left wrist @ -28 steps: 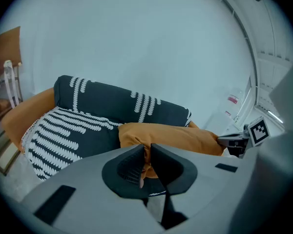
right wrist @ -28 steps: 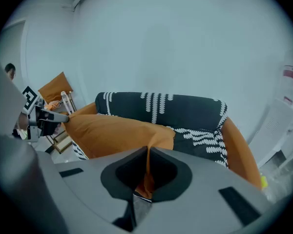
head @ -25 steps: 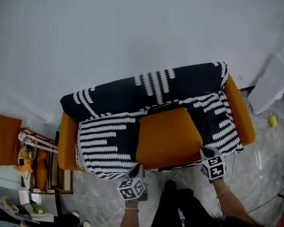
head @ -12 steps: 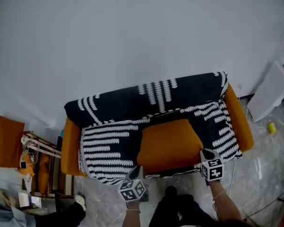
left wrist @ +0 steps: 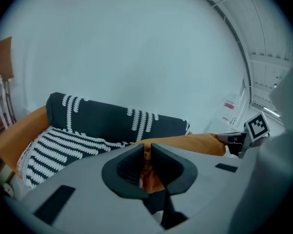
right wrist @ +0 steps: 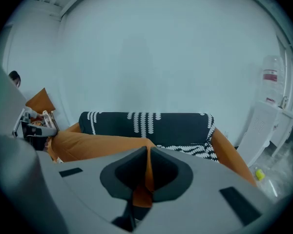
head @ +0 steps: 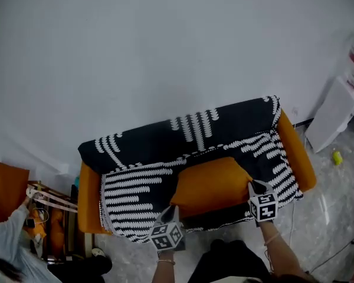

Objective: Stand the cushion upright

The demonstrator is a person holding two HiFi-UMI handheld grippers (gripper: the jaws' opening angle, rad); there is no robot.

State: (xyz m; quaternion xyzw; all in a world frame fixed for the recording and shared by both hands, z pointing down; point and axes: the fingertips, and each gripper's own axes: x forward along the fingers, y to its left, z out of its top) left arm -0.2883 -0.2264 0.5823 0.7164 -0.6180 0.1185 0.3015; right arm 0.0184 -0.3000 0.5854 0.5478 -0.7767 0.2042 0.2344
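- The sofa [head: 297, 152] stretches ahead of both tongs with its back against the wall. I judge that back to be what the cushion should end up leaning on.
- The throw [head: 159, 140] drapes over the back and seat beyond my tips. The cushion therefore rests on loose cloth, which might drag along as I tip it.
- The cushion [head: 209, 184] sits between the two tongs on the right part of the seat, and it is tilted. Its near edge is up off the seat in my grip, and its far edge is down, close to the sofa's back. I judge that the far edge works as the hinge, so the job is partly done and not yet upright.
- My left tongs [left wrist: 147, 149] are narrow, clamped on orange fabric at the near left corner.
- My right tongs [right wrist: 148, 152] are just as narrow on the near right corner. Their jaws have just opened a touch, yet the orange fabric is pinched between them.
- I hold one corner in each so the near edge comes up level and does not twist. The pinch is thin, so it could slip.
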